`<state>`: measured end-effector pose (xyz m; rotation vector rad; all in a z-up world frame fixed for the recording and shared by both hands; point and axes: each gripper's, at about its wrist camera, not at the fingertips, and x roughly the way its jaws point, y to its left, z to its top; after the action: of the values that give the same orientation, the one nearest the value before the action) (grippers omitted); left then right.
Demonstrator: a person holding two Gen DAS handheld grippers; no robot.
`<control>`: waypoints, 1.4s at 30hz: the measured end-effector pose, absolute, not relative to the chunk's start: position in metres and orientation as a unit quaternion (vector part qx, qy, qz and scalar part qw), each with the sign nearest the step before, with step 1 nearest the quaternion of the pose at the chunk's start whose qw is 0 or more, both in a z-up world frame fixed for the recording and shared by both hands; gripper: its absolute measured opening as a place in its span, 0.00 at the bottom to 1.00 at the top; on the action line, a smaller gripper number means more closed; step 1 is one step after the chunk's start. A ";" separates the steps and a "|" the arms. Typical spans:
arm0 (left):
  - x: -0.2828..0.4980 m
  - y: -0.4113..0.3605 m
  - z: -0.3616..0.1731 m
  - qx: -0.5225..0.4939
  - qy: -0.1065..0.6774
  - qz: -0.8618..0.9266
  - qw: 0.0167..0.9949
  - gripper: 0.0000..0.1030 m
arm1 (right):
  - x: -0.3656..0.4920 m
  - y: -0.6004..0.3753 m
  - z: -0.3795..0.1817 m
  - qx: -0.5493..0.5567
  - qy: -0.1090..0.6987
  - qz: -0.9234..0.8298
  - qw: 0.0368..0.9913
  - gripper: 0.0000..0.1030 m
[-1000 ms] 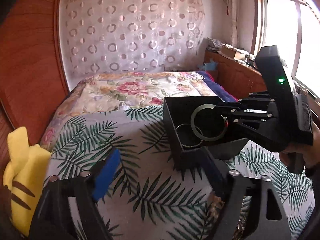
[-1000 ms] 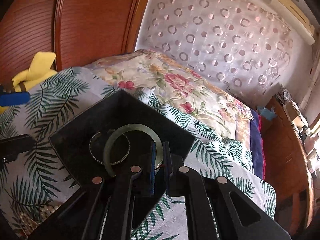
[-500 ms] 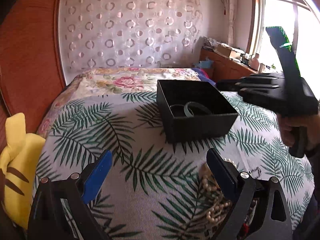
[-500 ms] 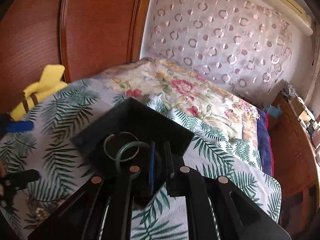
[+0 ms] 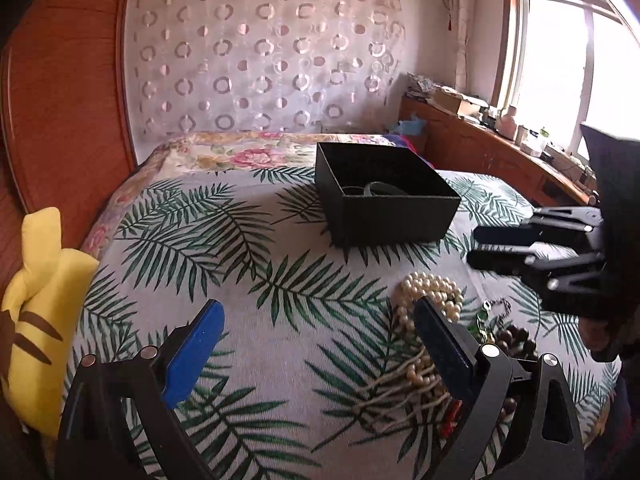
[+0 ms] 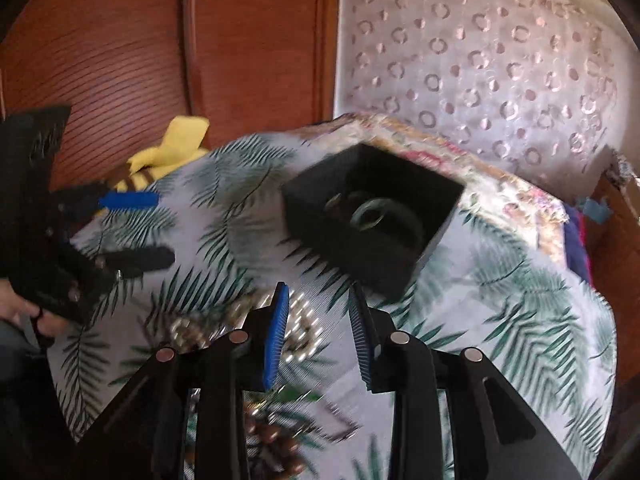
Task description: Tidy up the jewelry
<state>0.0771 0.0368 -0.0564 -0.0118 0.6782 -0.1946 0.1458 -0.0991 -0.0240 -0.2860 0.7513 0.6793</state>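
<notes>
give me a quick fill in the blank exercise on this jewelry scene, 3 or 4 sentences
1. The green bangle lies inside the black ____.
2. The pearl necklace lies on a bedspread printed with green palm ____.
3. The plush toy at the bed's edge is ____ in colour.
4. The left gripper has nothing between its pads, and its jaws stand wide ____.

Missing words: box; leaves; yellow; open
</notes>
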 end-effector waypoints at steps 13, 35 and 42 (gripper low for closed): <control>0.069 0.041 -0.059 -0.012 0.336 -0.096 0.937 0.89 | 0.168 -0.080 -0.052 -0.104 0.416 0.347 0.834 0.32; 0.063 0.039 -0.062 -0.013 0.338 -0.101 0.936 0.89 | 0.148 -0.110 -0.004 -0.095 0.358 0.319 0.872 0.08; 0.061 0.036 -0.063 -0.015 0.340 -0.104 0.935 0.89 | 0.135 -0.142 0.039 -0.088 0.315 0.293 0.898 0.08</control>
<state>0.0609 0.0363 -0.0635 -0.0308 0.6950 -0.2137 0.1350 -0.1419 0.0388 -0.1830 0.6515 0.6077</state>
